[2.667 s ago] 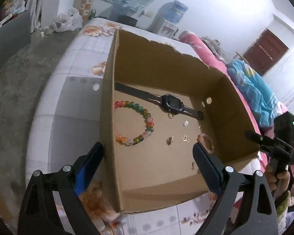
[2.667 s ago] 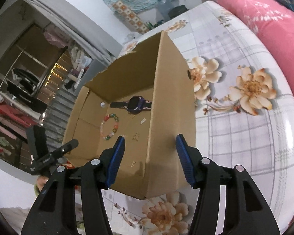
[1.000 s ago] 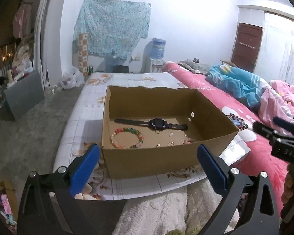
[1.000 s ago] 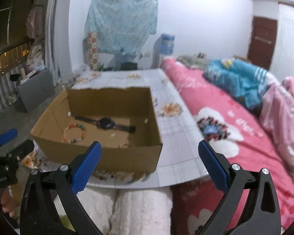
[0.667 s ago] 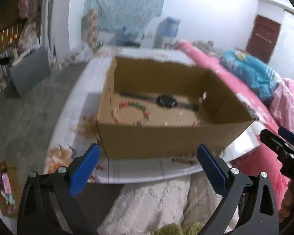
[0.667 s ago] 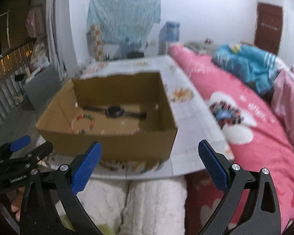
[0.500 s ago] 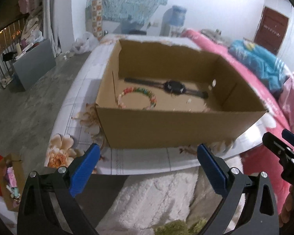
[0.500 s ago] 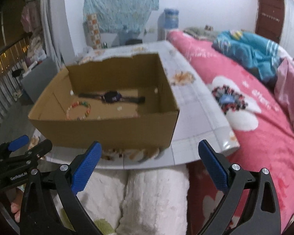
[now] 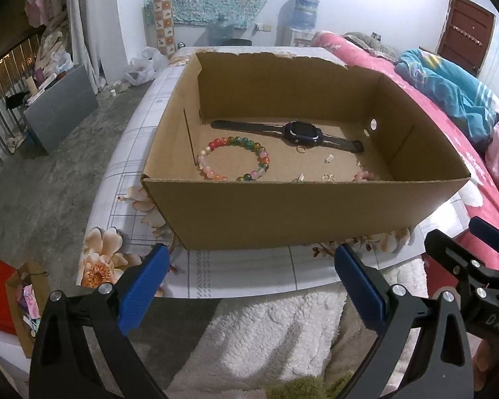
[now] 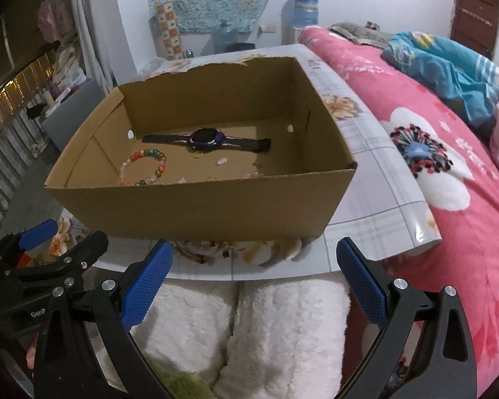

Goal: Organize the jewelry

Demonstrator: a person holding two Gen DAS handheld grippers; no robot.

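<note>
My left gripper (image 9: 252,286) is a black frame with silver screws and textured blue pads (image 9: 139,286). My right gripper (image 10: 254,282) matches it: black arms, silver screws, blue pads (image 10: 362,287). White lettering marks both bodies. Bare skin shows behind each.
</note>
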